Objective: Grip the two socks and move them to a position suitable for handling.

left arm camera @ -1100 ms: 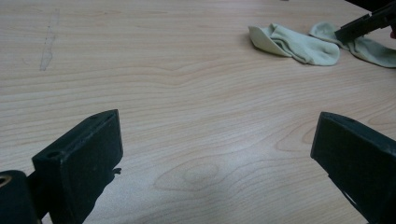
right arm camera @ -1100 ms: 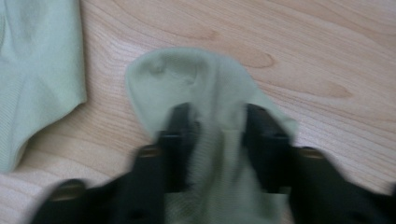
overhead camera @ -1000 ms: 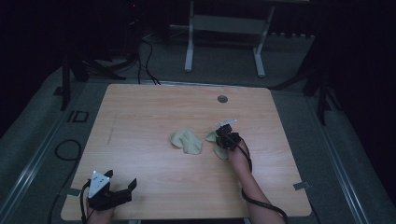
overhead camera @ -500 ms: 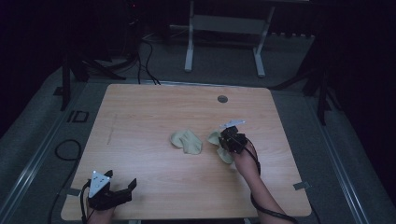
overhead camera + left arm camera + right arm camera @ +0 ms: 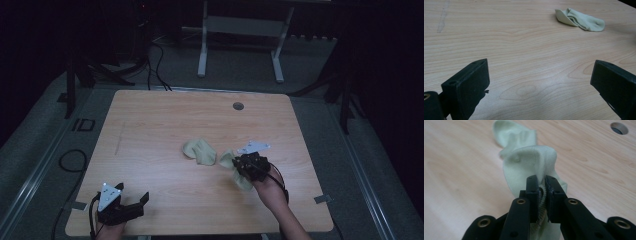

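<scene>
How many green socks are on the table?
2. One sock lies loose near the middle of the table. The other sock is pinched in the right gripper, just to the right of the first. None seems hidden.

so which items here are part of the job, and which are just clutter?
In the job:
- held sock, clamped in the right tongs
- second sock on the table
- left tongs, open, idle

Lying about:
- white stand
- floor cables
</scene>
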Tool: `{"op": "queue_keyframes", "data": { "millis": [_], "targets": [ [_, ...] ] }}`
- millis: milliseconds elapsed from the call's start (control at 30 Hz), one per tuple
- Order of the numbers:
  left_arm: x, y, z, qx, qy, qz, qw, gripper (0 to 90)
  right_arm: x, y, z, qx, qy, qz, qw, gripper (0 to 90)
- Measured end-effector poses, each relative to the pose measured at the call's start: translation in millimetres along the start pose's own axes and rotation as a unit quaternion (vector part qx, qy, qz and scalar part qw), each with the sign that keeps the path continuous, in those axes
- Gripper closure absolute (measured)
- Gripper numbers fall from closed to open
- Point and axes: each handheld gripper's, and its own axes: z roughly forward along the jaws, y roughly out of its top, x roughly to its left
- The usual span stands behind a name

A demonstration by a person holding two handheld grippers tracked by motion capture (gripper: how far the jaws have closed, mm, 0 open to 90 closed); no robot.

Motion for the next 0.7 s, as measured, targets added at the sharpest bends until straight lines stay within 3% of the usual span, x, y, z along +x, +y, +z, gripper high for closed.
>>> {"op": "queue_keyframes", "data": {
  "millis": [167, 200, 267, 567, 700],
  "targets": [
    [-2.1, -0.2, 0.9, 0.003, -0.002, 0.005, 1.0000, 2.1, 16.8, -10.6, -4.8, 0.001, 0.017, -0.019, 0.9997, 81.8],
    [-2.4, -0.2, 0.9, 0.003, -0.004, 0.006, 1.0000, 2.1, 27.0, -20.1, -0.1, 0.010, 0.028, -0.035, 0.9990, 81.8],
    [-3.5, -0.3, 1.1, 0.004, -0.005, 0.007, 1.0000, 2.1, 32.5, -28.2, 8.5, 0.019, 0.039, -0.043, 0.9982, 81.8],
    [-9.4, 0.3, 4.9, 0.013, -0.018, 0.018, 0.9996, 2.1, 48.5, -55.8, 42.6, 0.058, 0.070, -0.043, 0.9950, 80.8],
    [-12.4, 0.5, 6.4, 0.018, -0.023, 0.024, 0.9993, 2.1, 51.6, -59.4, 43.8, 0.045, 0.072, -0.038, 0.9957, 74.5]
  ]
}}
